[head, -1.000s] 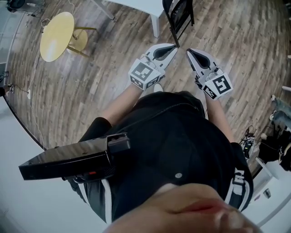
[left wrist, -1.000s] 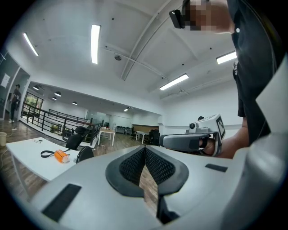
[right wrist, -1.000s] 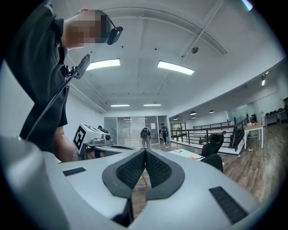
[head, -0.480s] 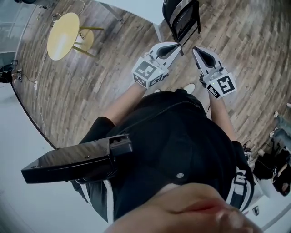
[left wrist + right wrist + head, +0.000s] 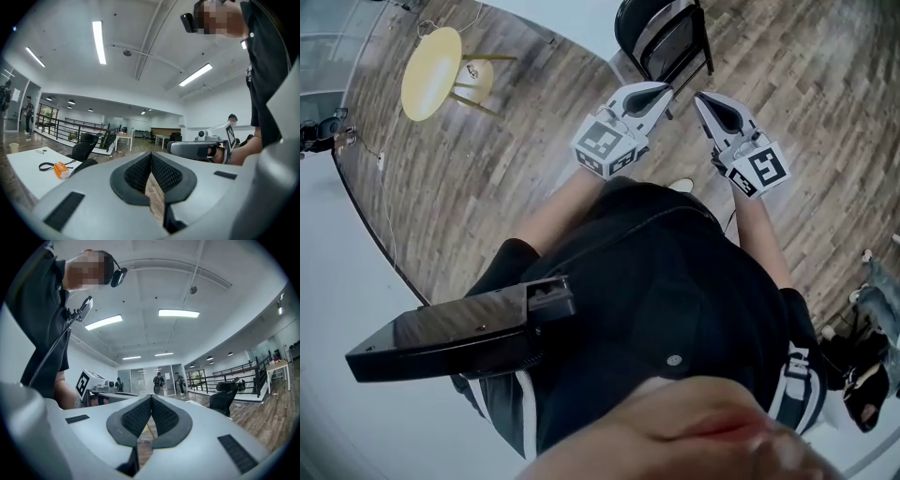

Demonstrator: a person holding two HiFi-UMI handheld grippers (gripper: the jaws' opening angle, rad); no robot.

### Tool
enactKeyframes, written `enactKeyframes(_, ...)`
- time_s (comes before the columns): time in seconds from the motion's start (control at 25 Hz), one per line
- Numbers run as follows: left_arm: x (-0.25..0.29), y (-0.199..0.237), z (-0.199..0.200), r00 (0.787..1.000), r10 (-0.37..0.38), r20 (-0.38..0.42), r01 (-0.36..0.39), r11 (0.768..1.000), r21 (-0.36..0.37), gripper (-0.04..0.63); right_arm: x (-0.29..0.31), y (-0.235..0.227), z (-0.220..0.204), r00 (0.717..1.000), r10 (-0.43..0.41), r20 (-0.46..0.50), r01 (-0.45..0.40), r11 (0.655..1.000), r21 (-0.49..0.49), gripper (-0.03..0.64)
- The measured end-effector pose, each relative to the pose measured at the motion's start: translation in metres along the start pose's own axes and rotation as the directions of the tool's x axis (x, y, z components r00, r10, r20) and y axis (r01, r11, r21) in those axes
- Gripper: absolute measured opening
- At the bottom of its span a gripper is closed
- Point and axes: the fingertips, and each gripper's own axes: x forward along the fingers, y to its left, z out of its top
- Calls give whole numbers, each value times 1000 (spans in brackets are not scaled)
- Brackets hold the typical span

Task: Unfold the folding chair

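On the wood floor (image 5: pixel 487 169), at the far edge of what the head view takes in, a white table (image 5: pixel 572 21) runs along the top, and the chair (image 5: pixel 667 39) stands on the floor just beside that table's near corner. A yellow table (image 5: pixel 429 73) sits well apart, toward the floor's left edge. The chair looks flat: the black seat and back lie close together inside the frame, so I judge it not yet unfolded.

The person stands facing it with both arms out. The left gripper (image 5: pixel 656 94) and right gripper (image 5: pixel 709 103) point level at the chair's lower end, near it but apart from it; no pad touches the frame.

In the left gripper view the jaws (image 5: pixel 151 157) are pressed together with nothing between them, and the same holds in the right gripper view (image 5: pixel 151 399). Both claws are closed and empty.

So nothing of the task looks done. What is left, as I judge it: close the last gap, part the jaws, take hold of the frame, spread seat from back, and set the chair on its legs.
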Motion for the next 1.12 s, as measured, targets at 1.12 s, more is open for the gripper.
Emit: enactKeyframes(1.12,99,270,-36,988,-125,-95,119,991,-60,5,213,-170,-57,974,-211,-81,214,977,26,8)
